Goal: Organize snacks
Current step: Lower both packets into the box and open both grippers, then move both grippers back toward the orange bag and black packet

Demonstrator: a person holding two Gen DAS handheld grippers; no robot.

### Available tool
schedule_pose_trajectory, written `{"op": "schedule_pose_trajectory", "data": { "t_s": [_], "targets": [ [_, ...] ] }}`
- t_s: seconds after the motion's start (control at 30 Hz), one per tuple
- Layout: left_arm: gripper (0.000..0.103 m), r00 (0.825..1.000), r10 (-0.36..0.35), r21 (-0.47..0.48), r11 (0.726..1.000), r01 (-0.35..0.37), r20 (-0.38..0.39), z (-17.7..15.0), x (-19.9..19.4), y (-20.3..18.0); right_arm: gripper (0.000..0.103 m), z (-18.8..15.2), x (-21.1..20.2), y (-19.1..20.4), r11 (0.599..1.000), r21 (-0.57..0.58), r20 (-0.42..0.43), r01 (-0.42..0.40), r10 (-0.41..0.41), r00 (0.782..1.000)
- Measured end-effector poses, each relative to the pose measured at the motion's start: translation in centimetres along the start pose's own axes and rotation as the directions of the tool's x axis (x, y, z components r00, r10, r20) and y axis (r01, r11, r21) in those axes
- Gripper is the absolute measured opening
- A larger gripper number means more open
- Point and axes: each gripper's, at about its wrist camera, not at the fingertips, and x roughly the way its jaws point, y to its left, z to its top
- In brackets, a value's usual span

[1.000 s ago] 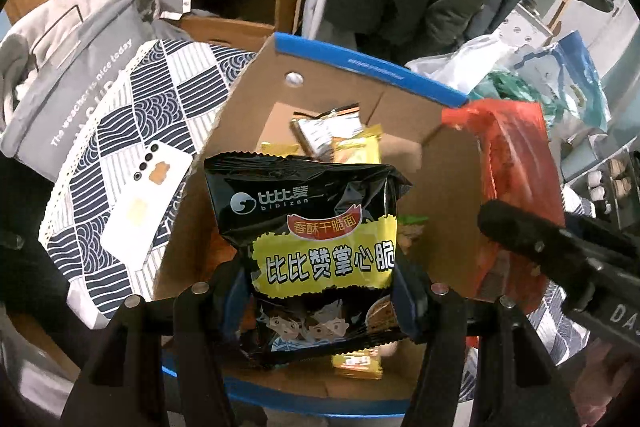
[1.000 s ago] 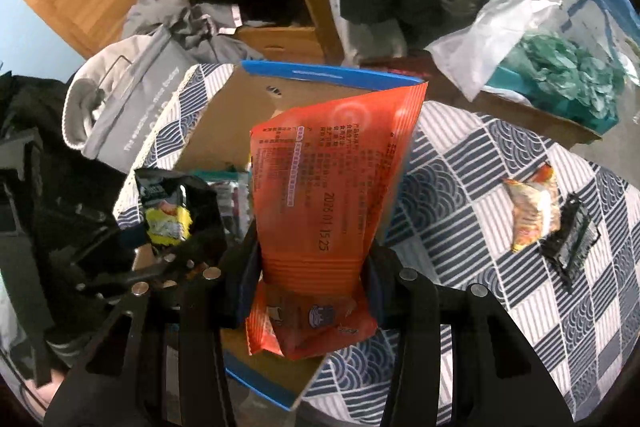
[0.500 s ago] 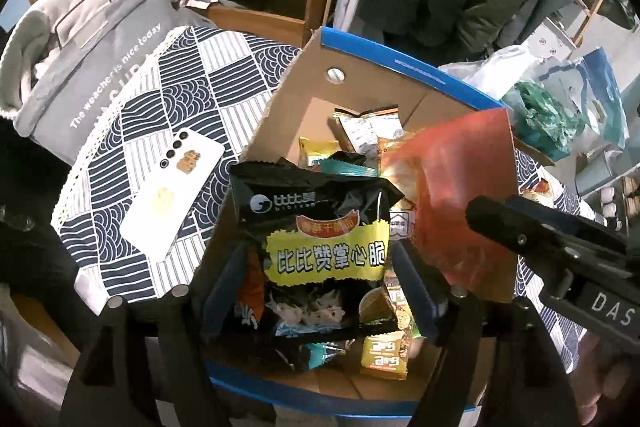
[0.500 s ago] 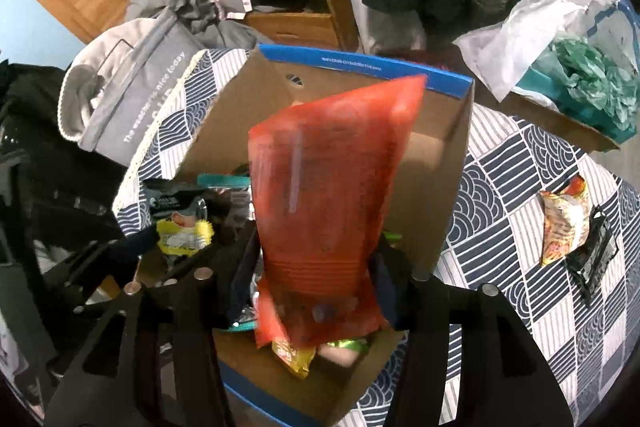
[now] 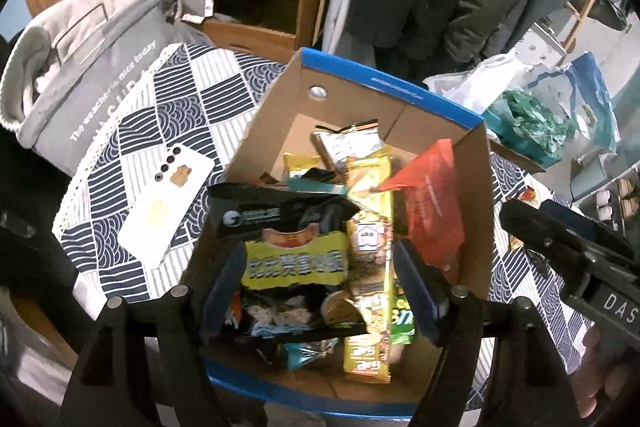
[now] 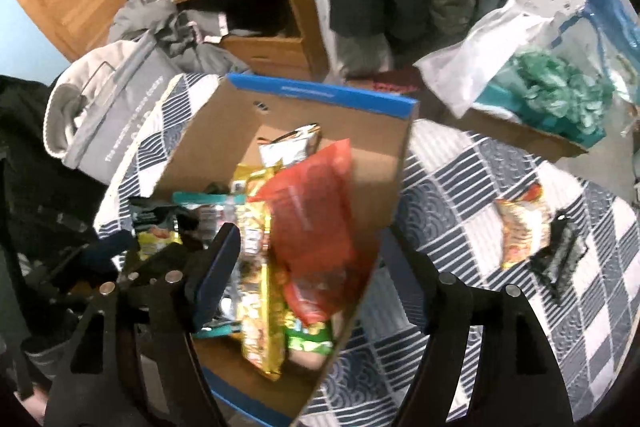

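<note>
- Jaws of the left gripper stand wide over the cardboard box; the black and yellow noodle-snack bag lies between the blue pads with a gap on the right side, so nothing is clamped.
- Jaws of the right gripper are opening; the orange-red snack pouch sits between them, blurred, leaning against the box's right wall, clear of both pads.
- Box contents include a long yellow snack pack and a green packet on the floor.
- Left wrist view alone shows a white phone lying on the patterned tablecloth just left of the box, and the right gripper's black body at the right edge.
- Right wrist view alone shows two loose packets on the cloth right of the box: an orange-yellow one touching a black one.
</note>
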Motion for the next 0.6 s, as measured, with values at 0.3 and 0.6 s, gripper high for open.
{"op": "schedule_pose_trajectory", "data": {
  "t_s": [0.3,0.6],
  "targets": [
    [0.077,0.999,-0.046,0.039,0.998,0.046,0.005,0.0,-0.9,-3.2,0.075,-1.0,-2.2,-4.2,0.996,0.056,0.025,0.069,-0.070,0.997],
    [0.077,0.998,-0.062,0.116,0.992,0.059,0.020,-0.3,-1.3,-7.1,0.075,-2.1,-3.9,-7.7,0.988,0.099,0.040,0.119,-0.124,0.992]
  ]
}}
